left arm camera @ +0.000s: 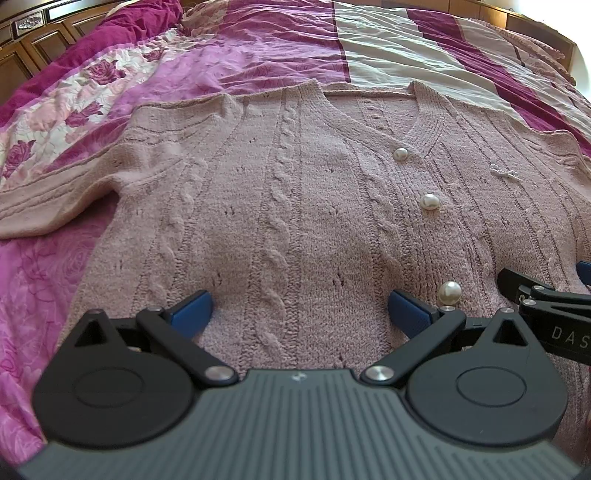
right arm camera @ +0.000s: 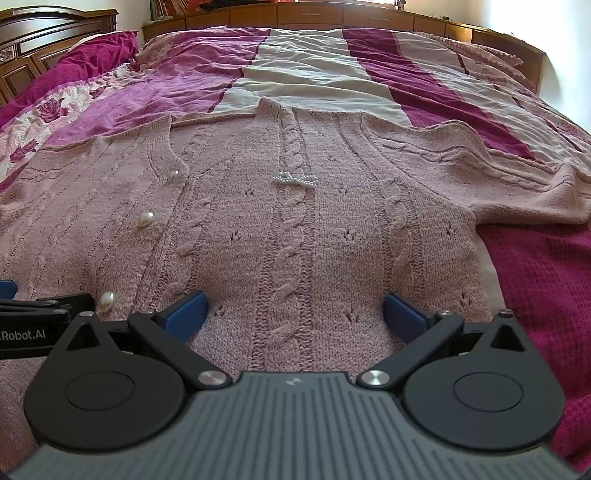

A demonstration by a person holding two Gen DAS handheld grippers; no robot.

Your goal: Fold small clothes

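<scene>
Two grippers are held low over a pink cardigan (left arm camera: 295,206) that is spread flat, front up, on a bed (left arm camera: 388,55). The left gripper (left arm camera: 300,308) is seen with its jaws wide apart and nothing between them; its blue pads (left arm camera: 192,312) sit just above the knit near the hem, left of the button row. The right gripper (right arm camera: 293,312) is likewise spread wide and empty, placed over the other half of the cardigan, and its black linkage shows at the right edge of the left view. Whether the pads touch the fabric cannot be told.

Three pearl buttons (left arm camera: 429,202) run down the middle of the cardigan, the lowest lying just beside the left gripper's right finger. A small beaded bow (right arm camera: 295,180) is fixed on the chest. One sleeve (left arm camera: 55,206) is stretched out to the left, the other sleeve (right arm camera: 517,177) to the right, both lying on the bedcover. A wooden headboard (right arm camera: 44,33) is seen at the far left.
</scene>
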